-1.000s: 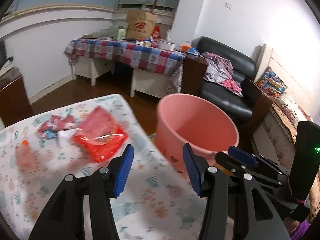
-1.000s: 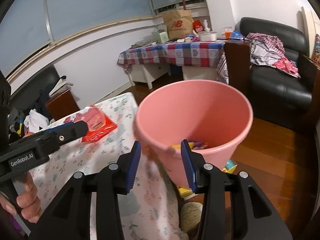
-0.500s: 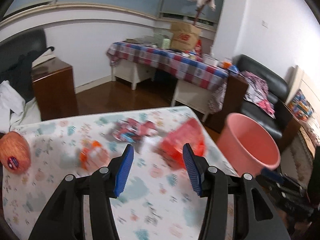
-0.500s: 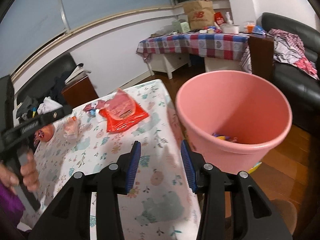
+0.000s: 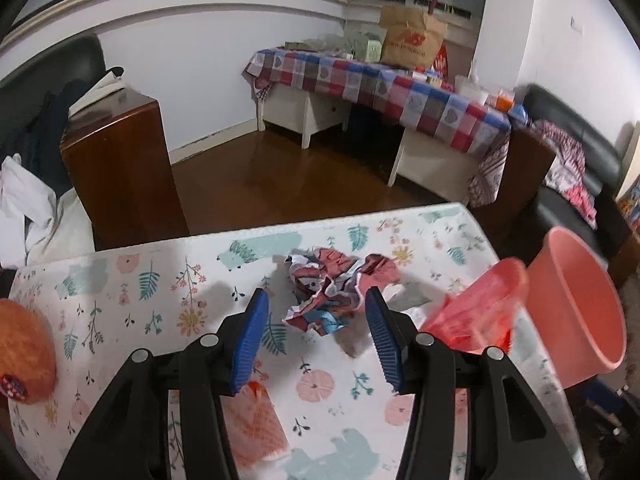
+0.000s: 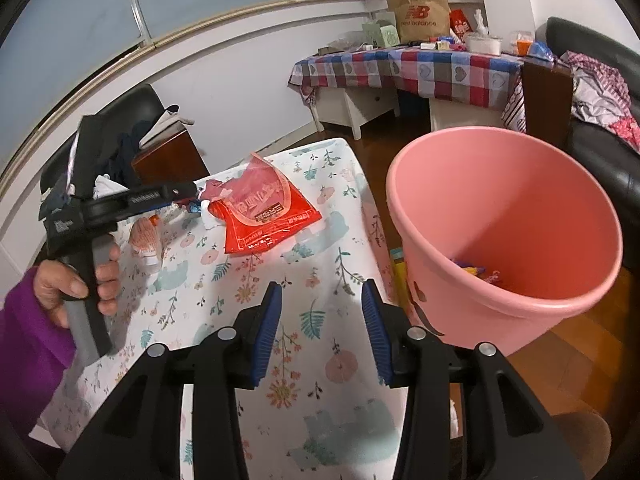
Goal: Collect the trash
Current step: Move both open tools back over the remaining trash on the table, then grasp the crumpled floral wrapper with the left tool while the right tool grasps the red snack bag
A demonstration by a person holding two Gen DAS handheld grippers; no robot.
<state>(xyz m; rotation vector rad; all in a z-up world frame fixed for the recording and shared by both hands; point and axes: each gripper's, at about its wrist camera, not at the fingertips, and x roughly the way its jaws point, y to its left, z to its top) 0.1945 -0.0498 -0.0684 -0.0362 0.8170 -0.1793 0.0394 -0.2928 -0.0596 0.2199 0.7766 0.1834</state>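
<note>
The crumpled wrapper (image 5: 332, 292) lies on the table (image 5: 160, 280) just ahead of our left tongs (image 5: 318, 336), roughly centred on the gap between the blue pads (image 5: 252, 340), which stand wide apart and hold nothing. To the right of these tongs sits the red packet (image 5: 472, 312), blurred here, and beyond it, past the table edge, the pink bin (image 5: 580, 304). Under the left finger lies an orange-and-white scrap (image 5: 256, 420); far left is an orange round thing (image 5: 20, 352) we cannot identify.

Our right tongs (image 6: 320, 332) hover over bare tablecloth (image 6: 280, 400), jaws also well open and empty. The bin (image 6: 500, 240) is just to their right, with a few bits of trash at its bottom (image 6: 476, 272). Ahead and left lies the red packet (image 6: 264, 216), and further left our left hand (image 6: 76, 276) grips its tool.

We judge the step in hand to be the reach for the wrapper. Next we should lower the left tongs until the pads straddle the wad, close firmly since it is springy, then carry it right to the bin.
</note>
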